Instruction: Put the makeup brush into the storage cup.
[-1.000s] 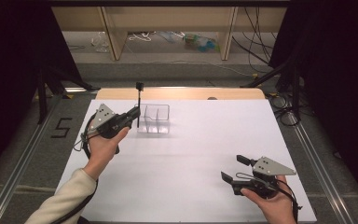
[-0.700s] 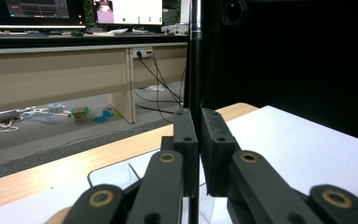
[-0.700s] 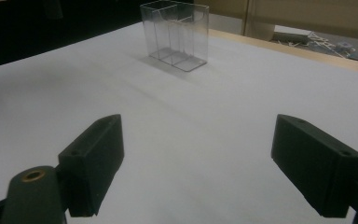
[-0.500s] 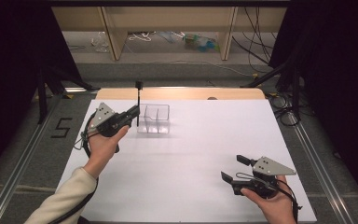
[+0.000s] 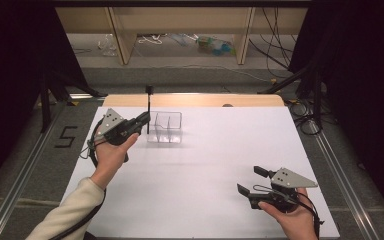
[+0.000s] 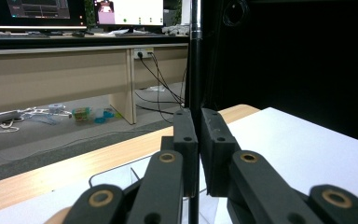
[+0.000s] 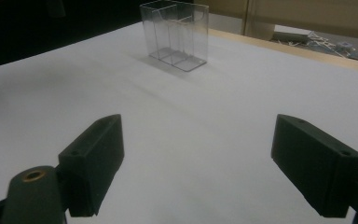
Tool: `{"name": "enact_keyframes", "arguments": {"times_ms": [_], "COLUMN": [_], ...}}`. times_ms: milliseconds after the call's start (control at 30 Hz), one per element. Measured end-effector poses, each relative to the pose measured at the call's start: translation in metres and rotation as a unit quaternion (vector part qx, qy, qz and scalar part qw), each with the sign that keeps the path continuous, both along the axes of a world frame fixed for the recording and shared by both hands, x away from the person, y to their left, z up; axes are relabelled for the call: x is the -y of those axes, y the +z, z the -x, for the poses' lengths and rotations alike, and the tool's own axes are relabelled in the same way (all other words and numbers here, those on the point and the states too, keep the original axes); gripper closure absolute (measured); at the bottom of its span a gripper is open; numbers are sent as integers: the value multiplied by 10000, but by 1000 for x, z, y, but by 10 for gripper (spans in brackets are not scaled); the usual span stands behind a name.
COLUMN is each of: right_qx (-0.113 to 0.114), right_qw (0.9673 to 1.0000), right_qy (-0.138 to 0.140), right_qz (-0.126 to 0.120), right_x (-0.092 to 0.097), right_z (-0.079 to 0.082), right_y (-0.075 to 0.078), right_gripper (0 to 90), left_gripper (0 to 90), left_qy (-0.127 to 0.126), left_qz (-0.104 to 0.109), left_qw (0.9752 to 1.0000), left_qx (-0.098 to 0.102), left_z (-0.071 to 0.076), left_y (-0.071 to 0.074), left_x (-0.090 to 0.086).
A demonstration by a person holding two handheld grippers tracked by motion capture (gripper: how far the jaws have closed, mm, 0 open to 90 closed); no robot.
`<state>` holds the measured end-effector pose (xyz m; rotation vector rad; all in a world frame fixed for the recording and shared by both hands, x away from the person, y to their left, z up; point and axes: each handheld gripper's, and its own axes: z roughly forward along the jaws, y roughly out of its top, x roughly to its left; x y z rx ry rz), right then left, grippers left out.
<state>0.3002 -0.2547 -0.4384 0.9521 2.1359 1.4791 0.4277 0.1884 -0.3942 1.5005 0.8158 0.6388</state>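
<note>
High view: the left gripper (image 5: 142, 120), left of centre, is clamped on a thin black rod (image 5: 148, 107) held upright just beside the clear divided box (image 5: 167, 127) on the white table (image 5: 220, 165); the right gripper (image 5: 252, 181), at lower right, stands wide and empty; the rod looks light, stiff and slim, likely to pivot between the pads, so a hold near its middle, as here, seems soundest; the brittle-looking box would likely slide if nudged; a "5" (image 5: 66, 136) is marked on the floor at left.
</note>
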Motion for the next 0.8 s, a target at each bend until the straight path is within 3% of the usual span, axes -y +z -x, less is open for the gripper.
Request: {"name": "enact_keyframes", "arguments": {"times_ms": [67,100,200,233,300,367,633,667,767,800], "right_qx": [101,6,87,-1,135,20,106,-5,-3,88], "right_qw": [9999,10000,10000,10000,9999,10000,9999,10000,10000,9999], "right_qy": [7,2,8,-11,-1,-5,1,-8,-6,-3], "right_qz": [13,13,34,60,24,60,63,61,61,78], "right_x": [0,0,1,1,1,1,1,1,1,1], "right_z": [-1,0,-1,0,-1,0,-1,0,0,-1], "right_y": [0,0,0,1,0,1,0,1,1,0], "right_gripper": [181,181,181,181,181,181,181,181,181,181], "left_gripper": [853,853,853,853,853,853,853,853,853,853], "left_qy": [0,2,-1,-2,1,6,4,7,13,18], "left_qz": [2,-19,9,0,6,16,-2,-2,1,12], "left_qw": [10000,10000,10000,10000,10000,10000,10000,10000,10000,10000], "left_qx": [3,16,-7,-6,-7,-3,0,1,7,1], "left_z": [0,-1,-1,-1,-2,-2,-4,-4,-4,-4], "left_y": [0,1,1,1,1,1,1,1,2,2], "left_x": [0,0,1,1,1,2,1,1,1,1]}}
